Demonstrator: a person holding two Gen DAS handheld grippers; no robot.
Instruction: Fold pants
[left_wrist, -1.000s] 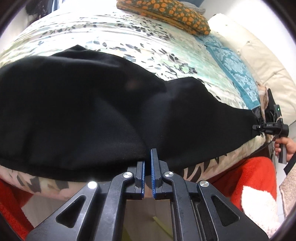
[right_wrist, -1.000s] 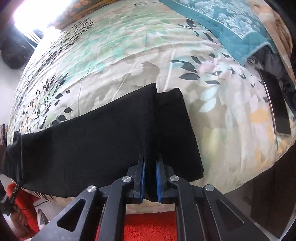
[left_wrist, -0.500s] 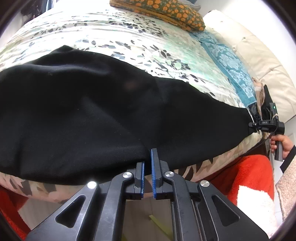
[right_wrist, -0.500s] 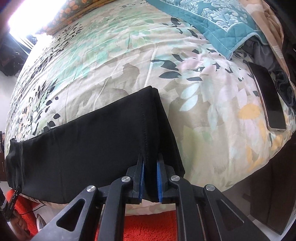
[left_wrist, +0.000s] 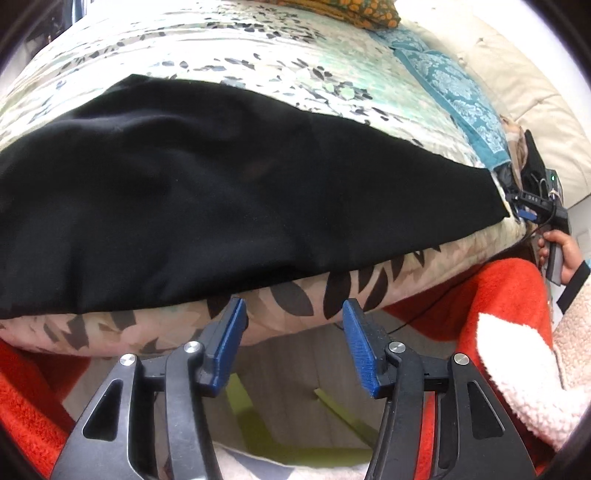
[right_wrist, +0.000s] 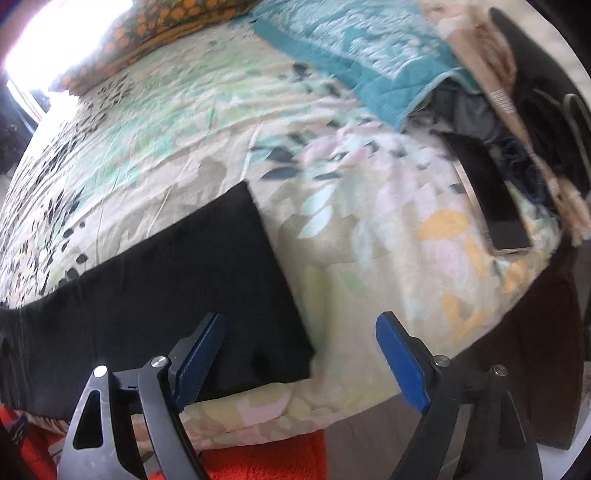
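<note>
- Your left gripper (left_wrist: 293, 325) stands with its jaws apart and nothing between them; they have just been opening, and the blue pads (left_wrist: 364, 347) hang over the near edge of the bed (left_wrist: 295, 306), clear of the cloth.
- Your right gripper (right_wrist: 299, 350) is likewise spread wide, its jaws just opened. In its view the near corner of the cloth falls between the pads, but neither pad presses on it.
- The black pants (left_wrist: 221, 192) lie flat along the near edge of the bed, already doubled leg on leg as far as I can judge. The long axis runs side to side in front of you, parallel to that edge.
- Just ahead of your left gripper lies the broad, waist-side part; the narrow leg end (right_wrist: 258, 280) lies just ahead of your right gripper, towards the bed's near right corner.
- So the next fold, I judge, turns on carrying one end along that axis onto the other. Your right hand is nearer the leg hems, your left nearer the waist.
- A phone (right_wrist: 491, 206) rests on the sheet near the right edge of the bed, well apart from the pants.
- Hard to make out: the right wrist view is smeared, so the hem edges blur. The left end of the pants runs out of the left wrist view, and black on black hides the layers and seams.
</note>
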